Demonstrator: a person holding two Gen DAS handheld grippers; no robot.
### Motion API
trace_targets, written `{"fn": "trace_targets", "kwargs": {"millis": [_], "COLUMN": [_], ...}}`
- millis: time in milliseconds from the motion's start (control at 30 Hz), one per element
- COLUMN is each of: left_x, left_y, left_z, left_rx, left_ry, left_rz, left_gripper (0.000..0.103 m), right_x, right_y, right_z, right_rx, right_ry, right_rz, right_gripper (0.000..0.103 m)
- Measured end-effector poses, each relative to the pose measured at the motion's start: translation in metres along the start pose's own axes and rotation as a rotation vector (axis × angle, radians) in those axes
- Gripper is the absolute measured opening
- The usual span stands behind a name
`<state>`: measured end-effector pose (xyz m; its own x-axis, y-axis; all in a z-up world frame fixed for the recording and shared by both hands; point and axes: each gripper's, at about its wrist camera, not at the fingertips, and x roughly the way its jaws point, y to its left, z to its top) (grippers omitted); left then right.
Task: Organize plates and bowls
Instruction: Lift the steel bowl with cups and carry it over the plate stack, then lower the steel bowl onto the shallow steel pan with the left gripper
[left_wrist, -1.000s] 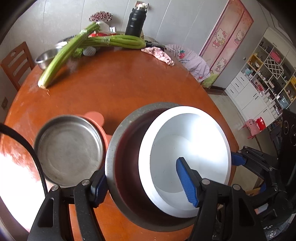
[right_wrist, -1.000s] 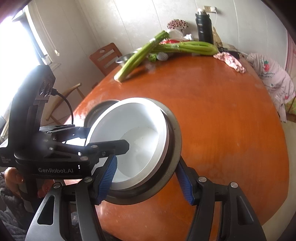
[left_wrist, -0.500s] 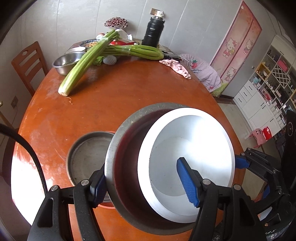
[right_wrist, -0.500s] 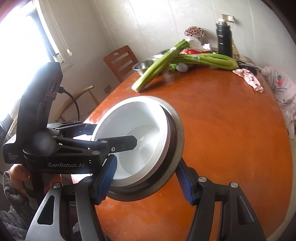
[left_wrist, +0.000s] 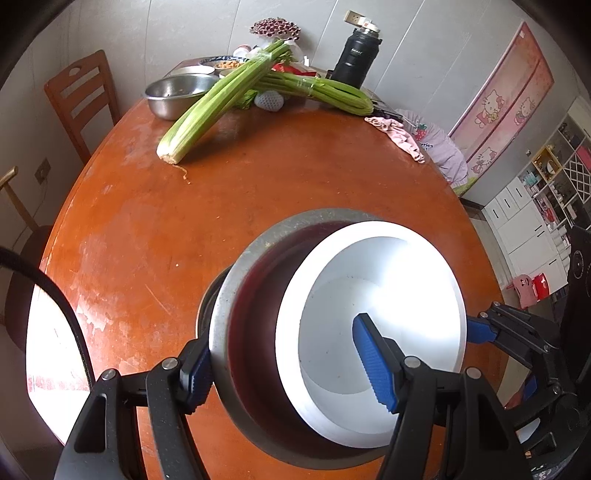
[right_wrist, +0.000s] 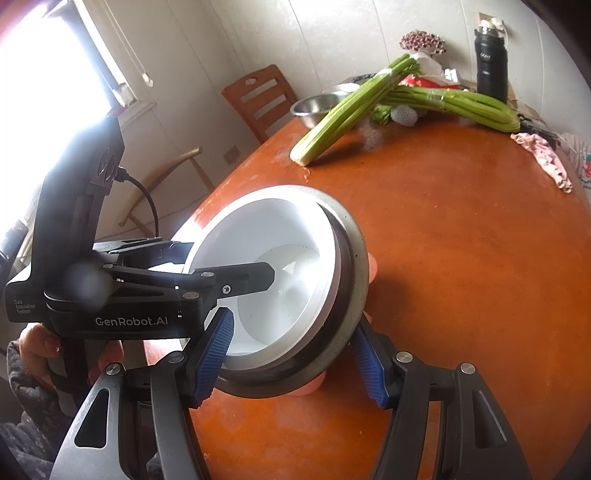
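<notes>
A: Closest in, what are both sets of fingers doing?

B: Both are clamped on the same stack. The left gripper (left_wrist: 291, 363) has one finger outside the steel bowl (left_wrist: 255, 332) and the other down inside the white bowl (left_wrist: 373, 325) nested in it. The right gripper (right_wrist: 295, 360) pinches the opposite side the same way, one pad inside the white bowl, one outside the steel rim.

A: What has changed?

B: A second ago the stack hung beside the metal plate (left_wrist: 210, 299) on its pink dish (right_wrist: 373, 269). Since then the pair has slid across the counter (left_wrist: 258, 192) and now sits above that plate, hiding nearly all of it. Only a sliver of plate rim shows left of the steel bowl, and pink edges peek out beneath it.

A: So for the task?

B: I'd judge the bowls are lined up for lowering onto the plate; whether they touch it yet, I cannot tell.

A: Farther off?

B: Beyond the steel bowl lie celery (left_wrist: 218, 99), another metal bowl (left_wrist: 177, 92) and a black flask (left_wrist: 356, 59).
</notes>
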<state>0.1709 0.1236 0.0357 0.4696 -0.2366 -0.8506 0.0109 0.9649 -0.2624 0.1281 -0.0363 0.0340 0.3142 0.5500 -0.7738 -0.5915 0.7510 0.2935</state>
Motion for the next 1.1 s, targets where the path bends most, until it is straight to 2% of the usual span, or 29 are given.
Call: {"fn": "trace_targets", "kwargs": {"millis": [400,1100], "left_x": [0.023,0.029], "left_y": [0.010,0.009], "left_z": [-0.002,-0.006], "left_rx": [0.011,0.032], "left_ry": [0.020,0.012], "left_rz": [0.077,0.086], "left_gripper": [0.068,0.068], "right_x": [0.037,0.052], "right_y": [-0.004,-0.012], "right_z": [0.003,0.006], "right_rx": [0.019,0.031], "right_ry": [0.075,0.098], "right_rz": [0.021,-0.009], "right_gripper": [0.066,0.066]}}
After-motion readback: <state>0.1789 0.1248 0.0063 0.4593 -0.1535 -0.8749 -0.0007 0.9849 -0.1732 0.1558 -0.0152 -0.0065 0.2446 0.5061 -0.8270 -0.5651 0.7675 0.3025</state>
